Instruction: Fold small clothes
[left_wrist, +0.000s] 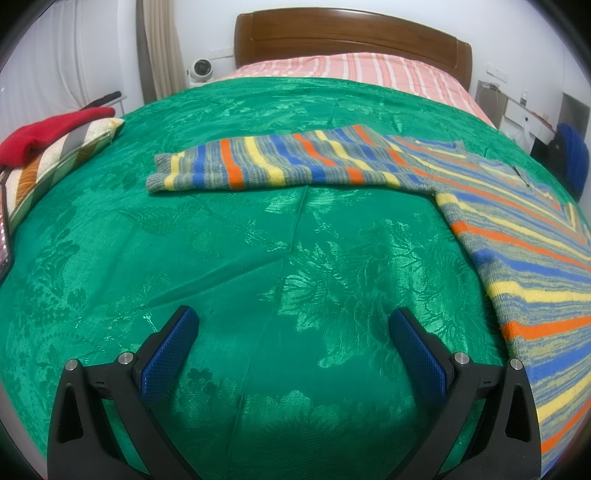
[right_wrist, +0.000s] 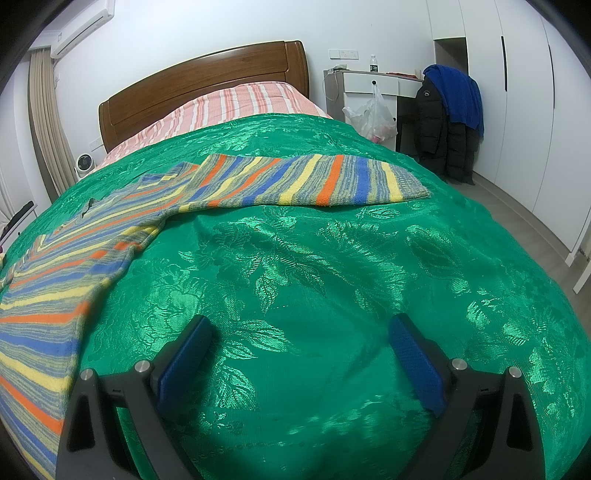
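A striped knit sweater (left_wrist: 517, 236) in grey, blue, yellow and orange lies flat on the green bedspread (left_wrist: 258, 266). One sleeve (left_wrist: 258, 162) stretches left across the bed in the left wrist view. In the right wrist view the same sweater (right_wrist: 55, 280) lies at the left, and its other sleeve (right_wrist: 314, 181) stretches right. My left gripper (left_wrist: 293, 325) hovers open over bare bedspread, left of the sweater's body and nearer than the sleeve. My right gripper (right_wrist: 301, 332) is open too, over the bedspread (right_wrist: 332, 277) right of the body. Neither holds anything.
A striped pillow (left_wrist: 55, 162) with a red garment (left_wrist: 48, 133) on it sits at the bed's left edge. The wooden headboard (left_wrist: 351, 37) and pink striped sheet (left_wrist: 369, 70) lie beyond. A desk (right_wrist: 373, 83), plastic bag (right_wrist: 371, 114) and hanging jackets (right_wrist: 447, 122) stand right of the bed.
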